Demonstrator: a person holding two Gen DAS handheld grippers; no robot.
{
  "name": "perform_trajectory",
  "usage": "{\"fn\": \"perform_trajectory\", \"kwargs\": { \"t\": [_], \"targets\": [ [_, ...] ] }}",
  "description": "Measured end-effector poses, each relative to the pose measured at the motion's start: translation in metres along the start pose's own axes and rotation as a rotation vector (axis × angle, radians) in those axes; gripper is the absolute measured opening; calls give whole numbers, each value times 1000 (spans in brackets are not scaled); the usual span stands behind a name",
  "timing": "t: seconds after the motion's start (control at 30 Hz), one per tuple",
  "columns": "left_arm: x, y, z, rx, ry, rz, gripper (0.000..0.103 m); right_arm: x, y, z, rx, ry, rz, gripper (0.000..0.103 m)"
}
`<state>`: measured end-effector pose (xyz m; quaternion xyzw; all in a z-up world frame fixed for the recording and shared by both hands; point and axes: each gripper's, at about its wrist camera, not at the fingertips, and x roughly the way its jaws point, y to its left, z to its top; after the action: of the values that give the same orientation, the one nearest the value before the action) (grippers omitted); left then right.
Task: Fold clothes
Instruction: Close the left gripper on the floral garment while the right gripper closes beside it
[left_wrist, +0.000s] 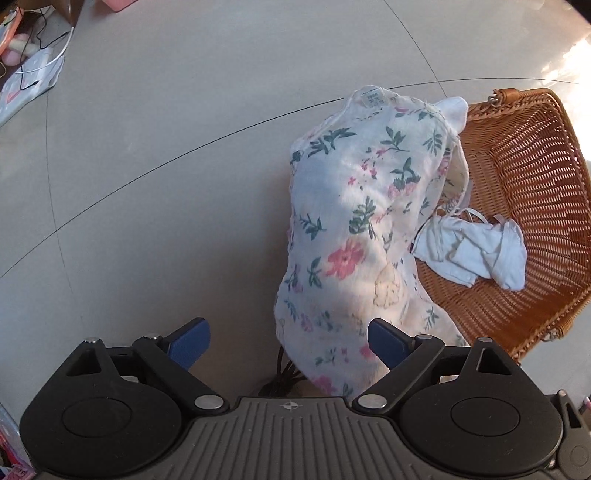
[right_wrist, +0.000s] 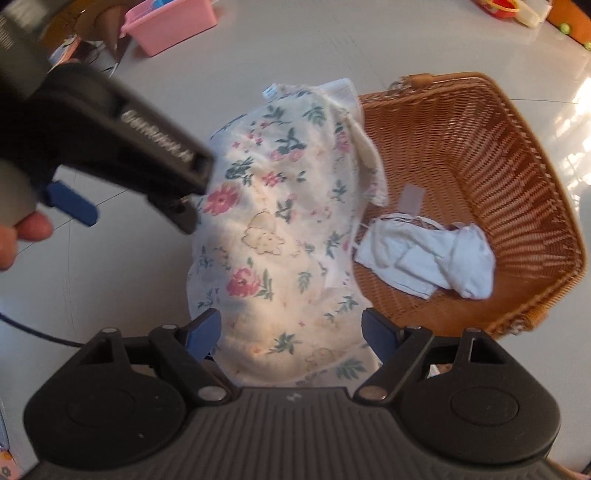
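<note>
Your left gripper (left_wrist: 288, 341) has its blue fingers (left_wrist: 188, 341) spread wide, gripping nothing; its right finger overlaps the lower edge of the floral garment (left_wrist: 354, 221) in the left wrist view, contact unclear.

Your right gripper (right_wrist: 290, 334) also has its fingers (right_wrist: 201, 330) parted, the garment's lower end lying between them in the picture, not clamped.

The floral garment, white with pink flowers and green leaves, stands bunched in a tall heap on the pale tiled floor (left_wrist: 166, 147), leaning against the near rim of the wicker basket (left_wrist: 535, 177). A size tag shows at its top.

Inside the basket lies 1 crumpled white garment (left_wrist: 472, 254).

From the right wrist view your left gripper sits blurred at upper left, just beside the heap. A pink plastic bin (right_wrist: 170, 26) sits well apart, behind.
</note>
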<state>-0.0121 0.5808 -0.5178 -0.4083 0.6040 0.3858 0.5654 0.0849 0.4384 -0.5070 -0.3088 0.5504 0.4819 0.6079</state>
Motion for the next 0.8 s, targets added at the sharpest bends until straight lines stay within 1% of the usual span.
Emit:
{"fn": "perform_trajectory", "kwargs": {
  "t": [0.07, 0.13, 0.17, 0.2, 0.23, 0.4, 0.43, 0.47, 0.53, 0.57, 0.6, 0.63, 0.67, 0.7, 0.77, 0.8],
  "targets": [
    [9, -2, 5, 0, 0, -3, 93, 10, 2, 1, 1, 2, 16, 81],
    [18, -5, 9, 5, -3, 2, 92, 21, 3, 3, 12, 20, 40, 76],
    [22, -7, 10, 10, -7, 7, 91, 26, 4, 3, 13, 29, 53, 71],
    [25, -9, 12, 18, -8, 9, 87, 30, 5, 4, 13, 34, 59, 68],
    [28, -10, 13, 25, -10, 11, 84, 34, 6, 4, 13, 36, 60, 67],
    [40, -11, 19, 19, -11, -14, 79, 48, 7, 7, 28, 45, 57, 59],
    [42, -11, 20, 16, -11, -23, 74, 51, 7, 7, 31, 52, 57, 57],
    [45, -9, 19, 15, -15, -44, 72, 54, 6, 8, 36, 63, 57, 54],
    [47, -6, 19, 1, -19, -75, 67, 58, 4, 9, 62, 75, 76, 49],
    [48, -5, 18, -7, -21, -88, 65, 59, 3, 10, 75, 81, 87, 46],
    [48, -4, 18, -15, -22, -102, 61, 60, 2, 10, 84, 85, 99, 41],
    [48, -4, 18, -16, -22, -108, 57, 61, 2, 10, 92, 89, 108, 39],
    [48, -5, 18, -16, -22, -115, 56, 61, 2, 11, 102, 93, 117, 33],
    [48, -6, 18, -15, -22, -109, 55, 61, 3, 11, 111, 96, 122, 31],
    [47, -11, 17, -8, -24, -104, 49, 61, 3, 11, 123, 101, 123, 30],
    [46, -13, 17, -2, -26, -108, 44, 61, 3, 11, 127, 102, 125, 28]
  ]
}}
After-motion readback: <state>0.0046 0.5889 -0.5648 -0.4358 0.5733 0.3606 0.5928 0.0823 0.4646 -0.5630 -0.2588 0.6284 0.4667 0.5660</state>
